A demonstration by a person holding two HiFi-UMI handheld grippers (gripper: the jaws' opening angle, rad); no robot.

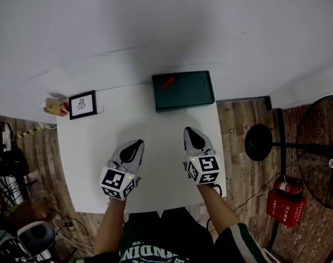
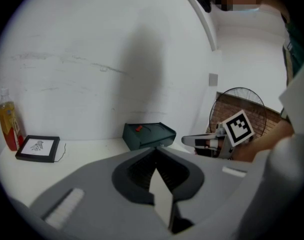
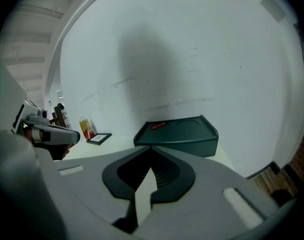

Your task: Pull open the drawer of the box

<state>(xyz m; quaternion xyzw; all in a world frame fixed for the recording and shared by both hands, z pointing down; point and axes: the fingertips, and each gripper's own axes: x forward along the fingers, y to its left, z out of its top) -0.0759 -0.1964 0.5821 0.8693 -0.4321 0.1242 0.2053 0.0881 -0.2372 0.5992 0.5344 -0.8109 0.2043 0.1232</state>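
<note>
Head view: steeply down onto a white table [image 1: 100, 147]. Shows a dark green box [image 1: 183, 90] at the table's far edge, right of the table's middle, with a small red piece [image 1: 167, 83] lying on the lid. Cannot make out the drawer from here.

Over the table's near half, holds the left gripper [image 1: 137, 143] left of the table's middle and the right gripper [image 1: 189, 130] near the table's right edge. Points both toward the table's far edge, well apart from the box and touching nothing.

In the left gripper view, shows the jaws clenched tip to tip, nothing between them. Same in the right gripper view: jaws pressed together and empty, the box straight ahead across the table.

At the table's far left corner, finds a black picture frame [image 1: 82, 104] lying flat and a bottle [image 1: 56, 107] just beside it. Off the table's right side, on the floor, finds a fan [image 1: 320, 152] and a red fire extinguisher [image 1: 287, 201].
</note>
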